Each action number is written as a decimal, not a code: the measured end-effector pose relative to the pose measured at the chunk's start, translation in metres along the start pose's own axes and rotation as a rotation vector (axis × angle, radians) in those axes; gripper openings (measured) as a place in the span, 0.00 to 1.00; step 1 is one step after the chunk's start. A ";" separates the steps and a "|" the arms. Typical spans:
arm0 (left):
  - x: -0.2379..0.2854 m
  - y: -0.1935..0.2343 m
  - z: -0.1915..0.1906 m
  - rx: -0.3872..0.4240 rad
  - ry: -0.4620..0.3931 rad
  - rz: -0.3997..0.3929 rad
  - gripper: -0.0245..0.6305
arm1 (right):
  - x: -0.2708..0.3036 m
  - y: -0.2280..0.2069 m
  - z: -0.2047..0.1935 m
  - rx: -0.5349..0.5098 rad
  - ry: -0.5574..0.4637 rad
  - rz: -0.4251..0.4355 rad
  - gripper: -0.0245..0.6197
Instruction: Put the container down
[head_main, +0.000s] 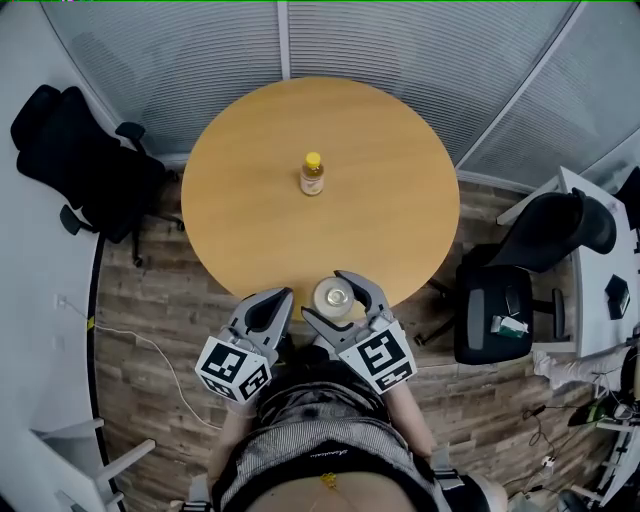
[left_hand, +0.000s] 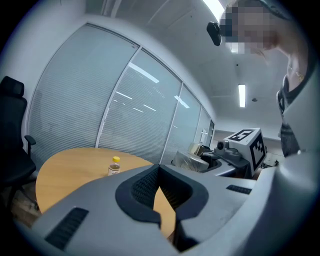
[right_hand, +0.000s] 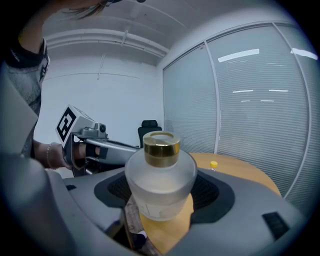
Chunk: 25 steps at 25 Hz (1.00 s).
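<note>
A frosted glass container with a gold collar stands upright between the jaws of my right gripper, which is shut on its body. It hangs over the near edge of the round wooden table; whether it touches the wood I cannot tell. My left gripper sits just left of it, shut with nothing between its pads. The left gripper view also catches the container. A small bottle with a yellow cap stands at the table's middle.
A black office chair stands left of the table and another at the right, beside a white desk. Glass walls with blinds curve behind the table. A white cable lies on the wood floor.
</note>
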<state>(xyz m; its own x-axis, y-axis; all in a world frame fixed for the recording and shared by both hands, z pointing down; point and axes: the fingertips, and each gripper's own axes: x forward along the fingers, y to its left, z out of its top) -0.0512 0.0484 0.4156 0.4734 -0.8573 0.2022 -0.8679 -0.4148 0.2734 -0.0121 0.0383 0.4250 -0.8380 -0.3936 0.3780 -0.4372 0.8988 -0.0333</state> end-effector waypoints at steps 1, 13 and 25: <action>0.000 0.001 0.001 -0.001 -0.002 0.000 0.04 | 0.000 0.000 0.000 0.002 0.001 -0.001 0.58; 0.025 0.015 0.011 0.026 0.016 -0.095 0.04 | 0.014 -0.023 0.002 0.049 -0.001 -0.090 0.58; 0.058 0.055 0.033 0.043 0.035 -0.194 0.04 | 0.047 -0.056 0.016 0.086 0.008 -0.197 0.58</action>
<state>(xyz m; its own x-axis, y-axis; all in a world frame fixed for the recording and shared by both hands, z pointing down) -0.0764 -0.0341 0.4115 0.6367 -0.7492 0.1827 -0.7652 -0.5845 0.2698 -0.0320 -0.0341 0.4296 -0.7313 -0.5579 0.3923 -0.6184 0.7850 -0.0366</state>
